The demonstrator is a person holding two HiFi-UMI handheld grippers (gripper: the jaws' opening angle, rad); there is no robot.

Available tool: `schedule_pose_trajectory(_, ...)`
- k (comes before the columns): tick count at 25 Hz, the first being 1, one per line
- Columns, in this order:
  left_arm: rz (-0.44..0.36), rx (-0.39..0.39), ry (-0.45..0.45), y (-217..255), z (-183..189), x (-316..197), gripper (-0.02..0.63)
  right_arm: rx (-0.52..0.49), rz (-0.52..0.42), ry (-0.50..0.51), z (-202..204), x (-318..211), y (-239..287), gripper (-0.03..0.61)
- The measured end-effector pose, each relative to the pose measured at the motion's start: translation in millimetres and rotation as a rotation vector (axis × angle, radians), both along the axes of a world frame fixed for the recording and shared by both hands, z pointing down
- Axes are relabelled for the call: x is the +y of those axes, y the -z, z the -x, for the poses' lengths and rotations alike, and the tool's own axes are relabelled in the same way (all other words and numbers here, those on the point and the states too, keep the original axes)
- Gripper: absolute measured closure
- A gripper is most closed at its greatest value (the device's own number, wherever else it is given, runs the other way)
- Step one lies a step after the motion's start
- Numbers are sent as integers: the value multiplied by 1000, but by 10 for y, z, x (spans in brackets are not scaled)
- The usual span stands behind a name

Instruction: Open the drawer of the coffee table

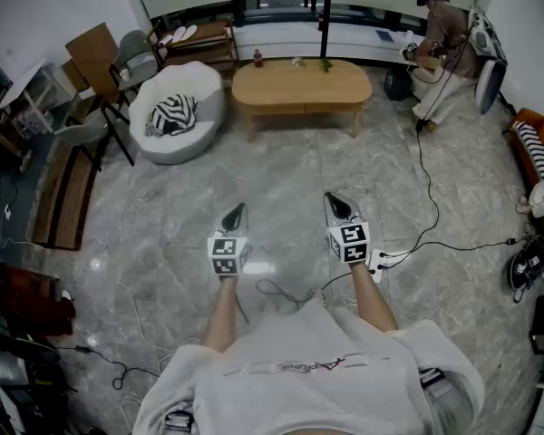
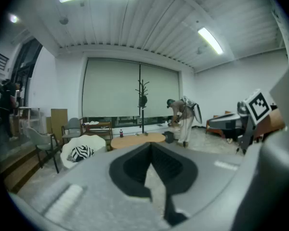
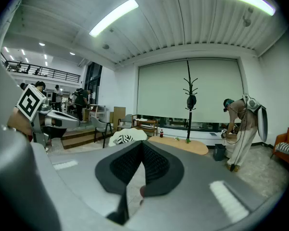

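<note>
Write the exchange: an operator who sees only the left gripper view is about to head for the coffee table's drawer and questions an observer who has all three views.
Operator: I can see only the marker cube of my other gripper. Is that gripper carrying anything?
Observer: No. The right gripper view shows the right gripper shut, with nothing between its jaws.
Operator: Is there anything on the floor I should watch for on the way?
Observer: Yes. The head view shows a black cable snaking across the floor, to the right of your straight path to the coffee table.
</note>
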State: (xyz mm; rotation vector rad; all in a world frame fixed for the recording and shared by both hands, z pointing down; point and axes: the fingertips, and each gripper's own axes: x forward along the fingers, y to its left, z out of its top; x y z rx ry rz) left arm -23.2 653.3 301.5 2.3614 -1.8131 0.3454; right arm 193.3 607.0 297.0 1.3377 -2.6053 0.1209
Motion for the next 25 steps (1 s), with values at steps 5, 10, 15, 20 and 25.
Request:
schedule_pose_trajectory(5,3,-3,3,8,-8,-35,614,-1,-2,3,8,-40,-6,574)
schedule_pose_trajectory(10,11,-3,3,16,6,-93,614,-2,-2,3,27,-108,4,574)
schedule_pose_trajectory(15,13,-6,11,24,-52,-193,614,-24,-4,29,-25,-226,10,574)
schedule_pose_trajectory(20,4,-9,24,-1,-178,-301,614,-19,-14,57,-109,-347,-15,574)
schedule_pose_trajectory(25,-4,-14,49,17,-359,-430,614,-9,-18,91,-247,-492,-23,574)
